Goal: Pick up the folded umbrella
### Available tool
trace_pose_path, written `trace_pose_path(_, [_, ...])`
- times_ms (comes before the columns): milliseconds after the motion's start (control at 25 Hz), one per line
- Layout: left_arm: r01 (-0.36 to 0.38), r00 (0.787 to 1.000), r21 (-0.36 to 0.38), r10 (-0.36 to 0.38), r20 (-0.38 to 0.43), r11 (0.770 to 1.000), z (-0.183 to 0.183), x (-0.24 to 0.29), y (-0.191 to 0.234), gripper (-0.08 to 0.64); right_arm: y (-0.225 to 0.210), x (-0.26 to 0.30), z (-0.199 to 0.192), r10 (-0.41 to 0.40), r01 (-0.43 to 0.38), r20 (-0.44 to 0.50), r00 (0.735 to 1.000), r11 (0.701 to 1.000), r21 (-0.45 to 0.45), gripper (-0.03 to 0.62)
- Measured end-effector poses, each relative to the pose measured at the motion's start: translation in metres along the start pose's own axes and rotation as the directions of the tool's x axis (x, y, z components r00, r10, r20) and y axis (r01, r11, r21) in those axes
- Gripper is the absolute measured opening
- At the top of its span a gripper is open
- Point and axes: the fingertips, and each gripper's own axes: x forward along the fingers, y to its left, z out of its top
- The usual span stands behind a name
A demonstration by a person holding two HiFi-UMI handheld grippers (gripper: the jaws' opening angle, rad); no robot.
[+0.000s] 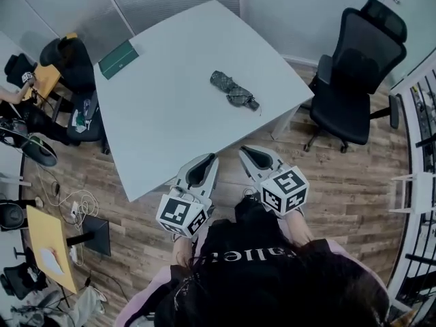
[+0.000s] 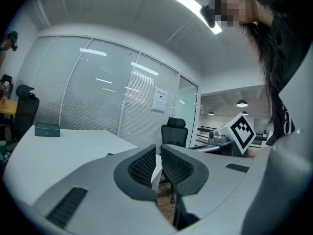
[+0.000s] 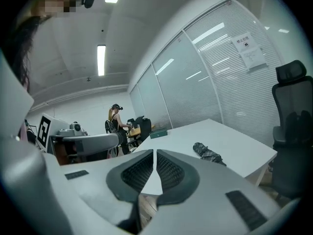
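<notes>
The folded umbrella (image 1: 234,90) lies on its side on the white tabletop (image 1: 170,114), right of the middle and towards the right edge, well apart from both tools. The left tongs (image 1: 204,161) and right tongs (image 1: 249,152) hover side by side at the tabletop's near corner, both clenched with their jaws together and nothing between them. A green box (image 1: 118,58) sits at the far left corner of the tabletop, and a black office chair (image 1: 354,73) stands on the floor to the right
</notes>
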Motion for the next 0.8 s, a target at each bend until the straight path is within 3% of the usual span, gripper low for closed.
trace_pose_path(360, [-0.052, 0.999, 0.003, 0.052, -0.016, 0.999, 0.01, 0.054, 0.004, 0.051, -0.054, 0.02, 0.015, 0.066, -0.065, -0.007, 0.998, 0.998, 0.021, 0.032])
trace_pose_path(800, [-0.085, 0.995, -0.004, 0.085, -0.047, 0.996, 0.005, 0.073, 0.008, 0.051, -0.078, 0.03, 0.008, 0.089, -0.087, -0.036, 0.995, 0.994, 0.061, 0.032])
